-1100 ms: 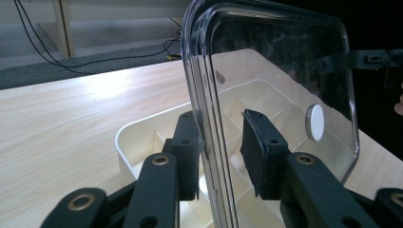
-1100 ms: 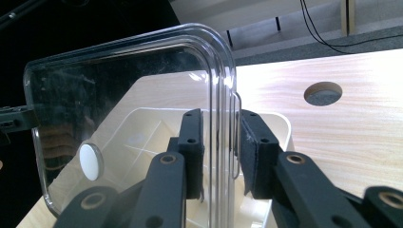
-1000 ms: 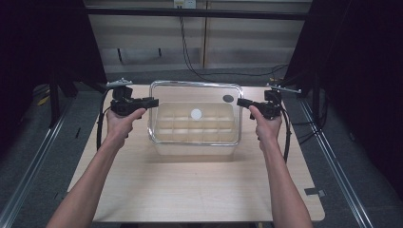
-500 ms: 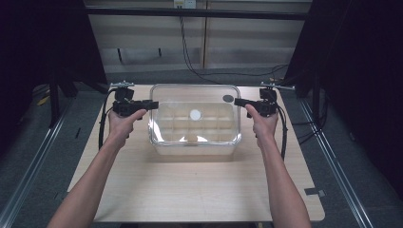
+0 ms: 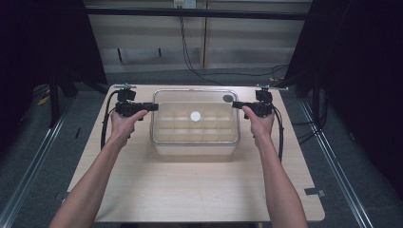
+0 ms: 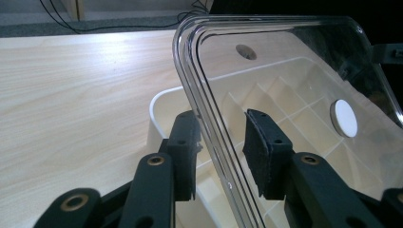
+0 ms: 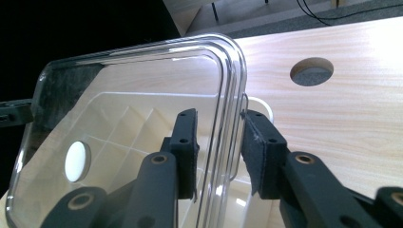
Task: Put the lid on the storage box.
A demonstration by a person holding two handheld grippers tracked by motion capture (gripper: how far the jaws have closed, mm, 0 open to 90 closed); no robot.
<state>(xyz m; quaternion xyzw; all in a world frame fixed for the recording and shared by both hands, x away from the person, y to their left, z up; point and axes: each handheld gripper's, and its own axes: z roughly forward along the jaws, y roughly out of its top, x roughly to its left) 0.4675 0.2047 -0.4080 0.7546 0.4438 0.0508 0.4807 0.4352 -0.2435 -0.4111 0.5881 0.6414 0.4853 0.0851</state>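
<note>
A clear plastic lid [image 5: 195, 97] with a white disc in its middle lies over a cream box [image 5: 195, 148] divided into compartments, mid-table. My left gripper [image 5: 153, 107] stands at the lid's left end. In the left gripper view its jaws [image 6: 221, 142] straddle the lid's rim [image 6: 199, 109] with a gap at one pad, so it is open. My right gripper [image 5: 236, 104] stands at the lid's right end. Its jaws [image 7: 218, 142] have just been opening, the lid's rim [image 7: 230, 95] still between them and daylight beside one pad.
The light wooden table [image 5: 190, 190] has a round hole [image 5: 228, 98] behind the box's right end. Black frame posts and rails flank the table. Cables trail from both grippers down the table's sides, and the person's forearms reach in from the front.
The lid has sunk with both hands and now lies lower over the box. Both grippers stay at its ends.
</note>
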